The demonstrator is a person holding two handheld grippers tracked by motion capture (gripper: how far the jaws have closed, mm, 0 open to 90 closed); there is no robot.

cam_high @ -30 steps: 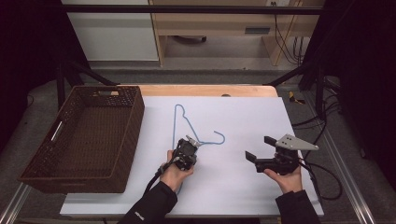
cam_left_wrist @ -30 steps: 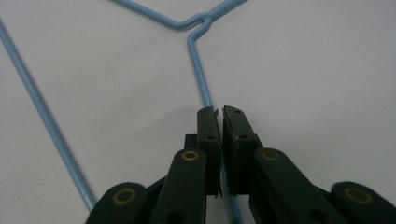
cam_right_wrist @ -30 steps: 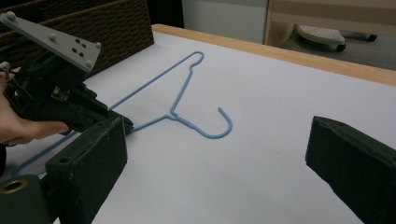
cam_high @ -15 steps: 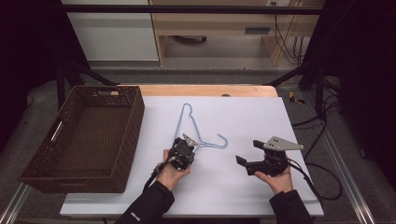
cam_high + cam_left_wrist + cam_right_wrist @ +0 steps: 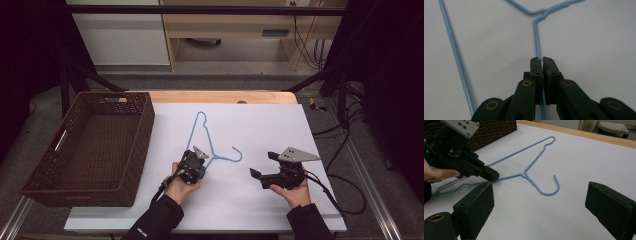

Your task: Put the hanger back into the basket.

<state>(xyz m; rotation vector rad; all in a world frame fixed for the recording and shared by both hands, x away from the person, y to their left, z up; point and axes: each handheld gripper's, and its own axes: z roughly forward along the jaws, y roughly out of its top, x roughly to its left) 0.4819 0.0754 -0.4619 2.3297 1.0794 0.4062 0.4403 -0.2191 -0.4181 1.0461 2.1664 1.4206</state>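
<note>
A light-blue wire hanger (image 5: 226, 158) lies flat on the white table top, its hook toward the right. My left gripper (image 5: 199, 161) is shut on one of its wires just below the neck. In the left gripper view the jaws pinch that wire (image 5: 536, 32) between the pads (image 5: 535, 67). My right gripper (image 5: 263, 165) stands open to the right of the hook, apart from it, with nothing between its fingers. The right gripper view looks past its own wide jaws (image 5: 539, 195) at the hanger (image 5: 534, 162) and the left gripper (image 5: 492, 176) holding it.
A dark woven basket (image 5: 145, 130) sits at the table's left, close to the hanger's far end, and its corner also appears as the basket (image 5: 494, 130) in the right gripper view. The wooden table edge (image 5: 225, 96) runs along the back. Cables hang off the right side.
My right gripper has moved left, closer to the hanger's hook. The left gripper has stayed shut on the wire, and the hanger has turned slightly with it.
</note>
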